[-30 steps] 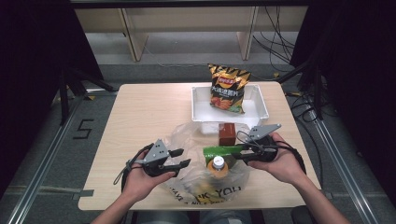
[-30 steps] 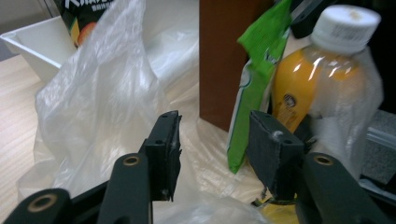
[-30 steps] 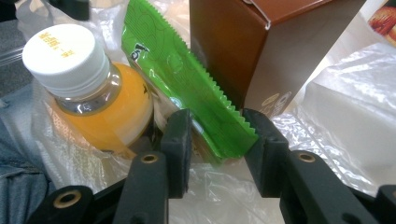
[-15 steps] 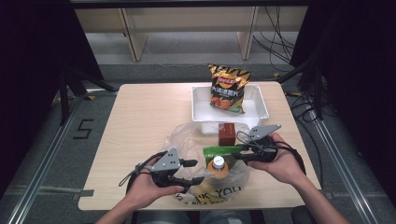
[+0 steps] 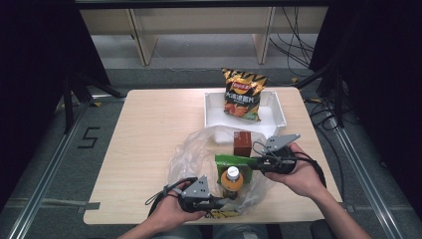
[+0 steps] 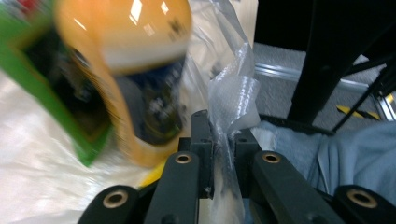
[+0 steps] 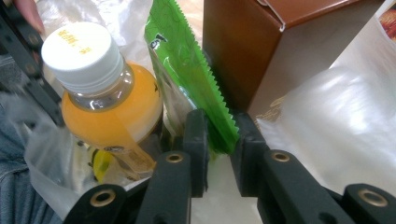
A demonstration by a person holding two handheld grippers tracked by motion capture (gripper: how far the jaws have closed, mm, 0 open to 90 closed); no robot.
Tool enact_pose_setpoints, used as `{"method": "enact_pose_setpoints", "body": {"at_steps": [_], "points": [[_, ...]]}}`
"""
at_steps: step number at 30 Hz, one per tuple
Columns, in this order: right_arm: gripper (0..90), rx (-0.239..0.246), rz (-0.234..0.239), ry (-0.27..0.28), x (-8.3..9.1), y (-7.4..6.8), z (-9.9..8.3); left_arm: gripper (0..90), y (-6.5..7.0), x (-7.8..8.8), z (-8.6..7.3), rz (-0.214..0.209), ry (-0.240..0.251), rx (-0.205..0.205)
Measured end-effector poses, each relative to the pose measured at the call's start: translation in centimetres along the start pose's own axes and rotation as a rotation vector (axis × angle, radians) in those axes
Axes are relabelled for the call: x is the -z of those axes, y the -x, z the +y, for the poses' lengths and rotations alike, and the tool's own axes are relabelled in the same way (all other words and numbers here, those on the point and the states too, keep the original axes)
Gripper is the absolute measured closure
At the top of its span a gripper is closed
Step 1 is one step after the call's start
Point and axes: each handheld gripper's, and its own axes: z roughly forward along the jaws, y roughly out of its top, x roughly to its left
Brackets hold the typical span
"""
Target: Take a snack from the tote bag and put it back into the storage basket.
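Now we pinch the clear plastic bag [image 6: 233, 100] with our left gripper [image 6: 219, 140], just closed, while our right gripper [image 7: 218, 140] closes on the green packet [image 7: 189, 70].

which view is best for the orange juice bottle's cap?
Right gripper view: the bottle's white cap is sharp, close and unobstructed. In the high view the bottle is small, seen from above through the plastic bag. The left gripper view shows its blurred body, no cap.

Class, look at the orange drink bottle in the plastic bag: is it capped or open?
Capped. The right gripper view shows a white screw cap seated on the bottle; the high view shows its top too.
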Motion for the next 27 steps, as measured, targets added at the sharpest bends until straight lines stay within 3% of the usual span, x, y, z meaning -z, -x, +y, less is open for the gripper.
{"method": "enact_pose_setpoints", "body": {"at_steps": [3,8,10,12,27], "points": [[81.2,0.017,0.016,-0.026,0.2,0.1,0.0,82.9,0.0,-0.5,-0.3,0.002,-0.010,0.004],[85.1,0.024,0.038,-0.005,0.3,0.0,0.0,81.3,-0.1,-0.3,-0.2,-0.004,-0.014,0.014],[86.7,0.024,0.057,-0.009,0.4,-0.1,0.0,80.6,-0.1,-0.3,-0.2,0.016,-0.010,0.008],[88.0,0.045,0.050,-0.002,0.4,-0.1,0.0,80.2,-0.1,-0.2,-0.1,0.015,-0.007,0.019],[90.0,0.067,0.062,0.041,1.1,-0.3,0.4,79.2,-0.2,-0.2,-0.1,0.018,-0.010,0.009]]}}
